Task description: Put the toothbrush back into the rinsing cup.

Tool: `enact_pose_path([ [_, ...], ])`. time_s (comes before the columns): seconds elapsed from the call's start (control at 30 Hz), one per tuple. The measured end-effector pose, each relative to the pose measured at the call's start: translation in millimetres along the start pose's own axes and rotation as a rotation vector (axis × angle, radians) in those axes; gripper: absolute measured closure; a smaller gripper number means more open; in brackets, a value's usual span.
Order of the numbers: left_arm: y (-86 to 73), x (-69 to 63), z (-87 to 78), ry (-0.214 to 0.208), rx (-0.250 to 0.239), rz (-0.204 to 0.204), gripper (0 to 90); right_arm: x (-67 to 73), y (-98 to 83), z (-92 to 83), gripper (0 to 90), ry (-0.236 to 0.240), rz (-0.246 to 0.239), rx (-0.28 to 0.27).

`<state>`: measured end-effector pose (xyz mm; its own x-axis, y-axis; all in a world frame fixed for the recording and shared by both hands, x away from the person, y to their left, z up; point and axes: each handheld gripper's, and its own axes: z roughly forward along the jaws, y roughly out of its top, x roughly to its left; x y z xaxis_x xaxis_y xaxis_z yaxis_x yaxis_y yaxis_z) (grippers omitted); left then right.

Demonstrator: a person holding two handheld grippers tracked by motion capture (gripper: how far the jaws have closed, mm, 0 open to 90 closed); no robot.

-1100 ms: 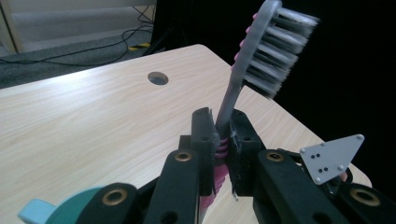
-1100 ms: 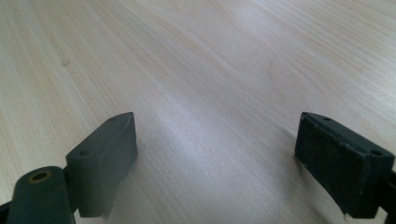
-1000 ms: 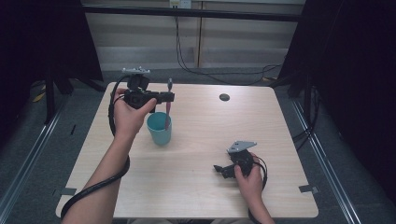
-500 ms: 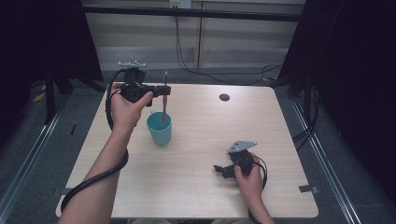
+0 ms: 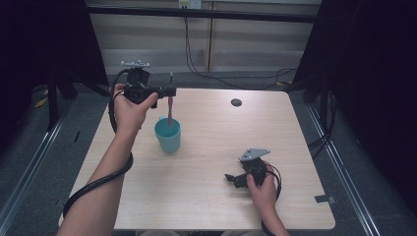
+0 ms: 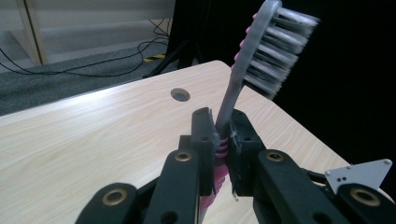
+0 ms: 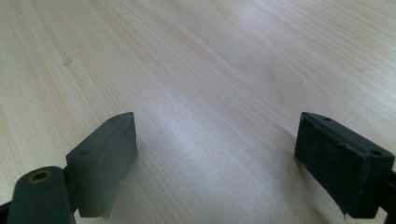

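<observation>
Left tongs [image 5: 169, 92]: pinching the toothbrush [image 5: 170, 109] at its pink grip section; the jaws are pressing on both sides of the handle.
Toothbrush position: hanging directly below the left tongs, with the lower end inside or just above the mouth of the teal cup [image 5: 167, 136]; which of the two cannot be told. The left gripper view is showing the bristle head [image 6: 280, 46] rising beyond the jaw tips.
Long axis: running close to vertical, crosswise to the jaws, which are pointing level over the worktop [image 5: 206, 206].
Cup position: standing straight beneath the left tongs, well apart from the right tongs [image 5: 229, 178].
Right tongs: spread wide, gripping nothing, resting low on the worktop near the front edge.
Nearer hand: the left hand [image 5: 129, 110] is working beside the cup; the right is idling far off.
Governing relation: judged, the axis is lining up with the cup mouth, so the next travel is likely vertical.
</observation>
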<state>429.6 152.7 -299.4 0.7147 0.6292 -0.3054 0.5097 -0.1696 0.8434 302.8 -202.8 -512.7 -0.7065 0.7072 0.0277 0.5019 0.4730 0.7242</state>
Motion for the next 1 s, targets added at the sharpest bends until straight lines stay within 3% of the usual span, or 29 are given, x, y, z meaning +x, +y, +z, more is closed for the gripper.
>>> enact_pose_path([
  [0.33,-0.2,9.2,-0.9,0.018,-0.014,-0.001,82.9,0.1,0.0,-0.1,12.5,0.002,-0.002,0.001],
  [0.63,-9.8,18.1,4.7,0.02,-0.019,-0.018,82.9,0.4,0.1,-0.1,12.5,0.007,-0.003,0.002],
  [1.0,-19.6,18.9,16.3,0.014,-0.016,-0.023,82.8,0.6,0.0,-0.1,12.5,0.009,-0.007,0.002],
])
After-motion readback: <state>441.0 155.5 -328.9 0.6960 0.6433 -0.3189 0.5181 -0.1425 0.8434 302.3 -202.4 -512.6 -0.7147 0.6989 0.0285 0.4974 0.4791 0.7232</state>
